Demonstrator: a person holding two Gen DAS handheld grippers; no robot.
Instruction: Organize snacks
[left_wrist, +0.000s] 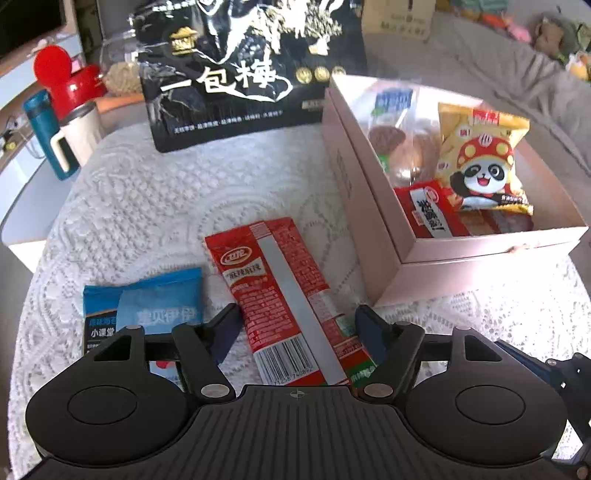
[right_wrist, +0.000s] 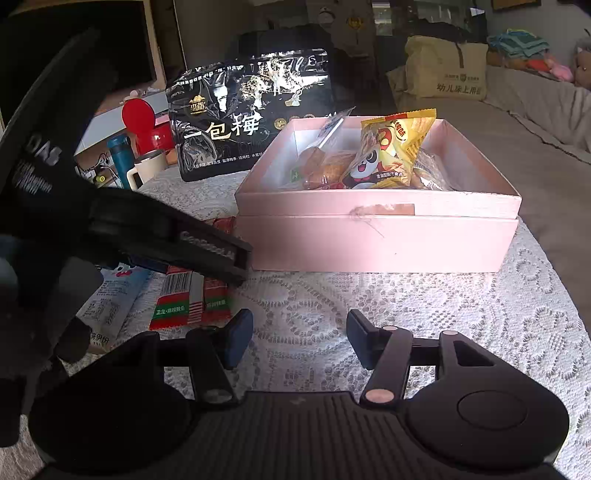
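Note:
A long red snack packet (left_wrist: 280, 291) lies on the white lace cloth, its near end between the fingers of my open left gripper (left_wrist: 297, 328), which straddles it without closing. A blue packet (left_wrist: 147, 306) lies to its left. The pink box (left_wrist: 373, 221) at right holds a yellow panda bag (left_wrist: 484, 158), a red packet (left_wrist: 432, 210) and a clear bread packet (left_wrist: 395, 136). My right gripper (right_wrist: 299, 336) is open and empty over bare cloth in front of the box (right_wrist: 376, 240). The red packet (right_wrist: 192, 299) and the left gripper's body show at its left.
A large black plum bag (left_wrist: 236, 74) stands behind the cloth. A red-lidded cup (left_wrist: 74, 110) and a teal bottle (left_wrist: 44, 129) stand at the far left. A grey sofa (right_wrist: 517, 122) runs along the right. The round table's edge curves near the box.

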